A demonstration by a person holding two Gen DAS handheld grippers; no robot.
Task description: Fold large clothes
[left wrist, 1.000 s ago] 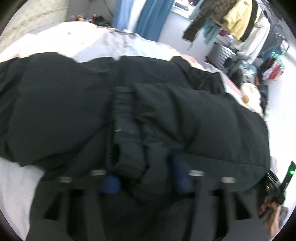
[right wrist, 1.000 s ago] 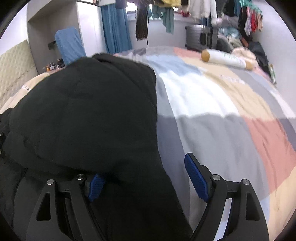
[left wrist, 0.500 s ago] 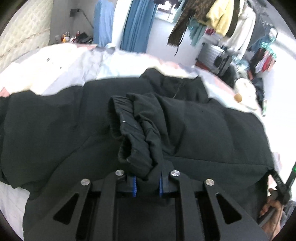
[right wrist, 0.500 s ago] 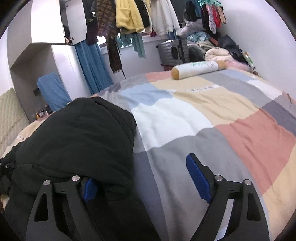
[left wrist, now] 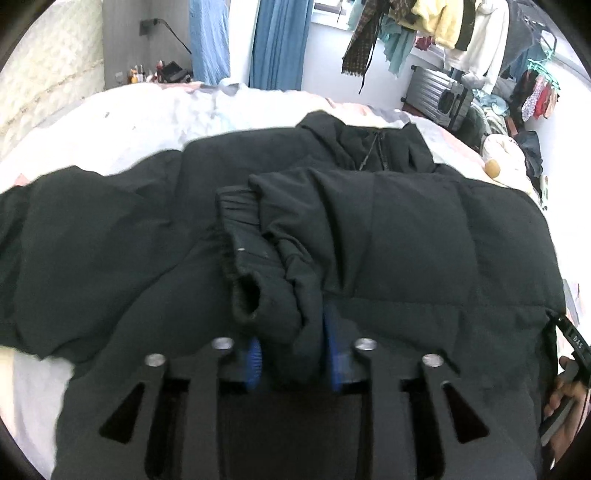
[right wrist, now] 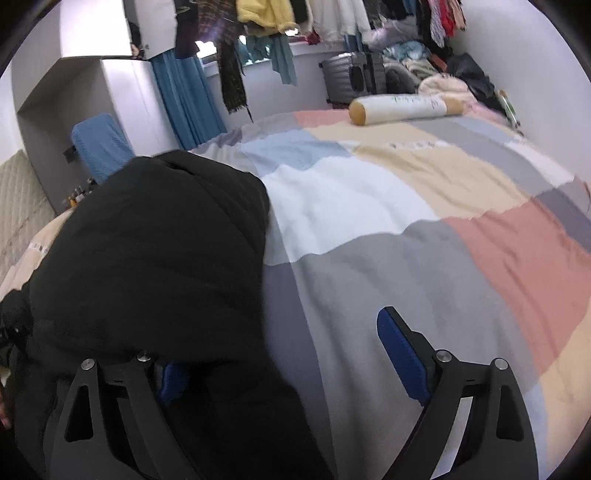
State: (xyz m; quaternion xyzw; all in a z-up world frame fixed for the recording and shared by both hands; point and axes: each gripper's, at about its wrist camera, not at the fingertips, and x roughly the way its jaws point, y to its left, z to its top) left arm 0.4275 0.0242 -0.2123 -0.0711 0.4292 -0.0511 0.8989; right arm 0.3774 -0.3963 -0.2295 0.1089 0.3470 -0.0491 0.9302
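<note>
A large black puffer jacket (left wrist: 424, 236) lies spread on the bed, collar at the far side. One sleeve is folded across its front, the cuff (left wrist: 247, 295) near me. My left gripper (left wrist: 291, 358) is shut on the sleeve fabric just behind the cuff. In the right wrist view the jacket (right wrist: 155, 251) bulks up at the left over the patchwork bedcover (right wrist: 406, 258). My right gripper (right wrist: 288, 362) is open wide; its left finger is under the jacket's edge, its right finger (right wrist: 402, 347) is over bare bedcover.
A cream bolster pillow (right wrist: 406, 107) lies at the bed's far end. A grey suitcase (right wrist: 351, 77) and hanging clothes (left wrist: 443, 22) stand beyond it. Blue curtains (left wrist: 277, 40) and a padded headboard (left wrist: 48, 77) are at the left.
My left gripper closed on the sleeve near the cuff, its jaws now slightly wider apart than half a second ago. The right gripper stayed open beside the jacket, camera tilted.
</note>
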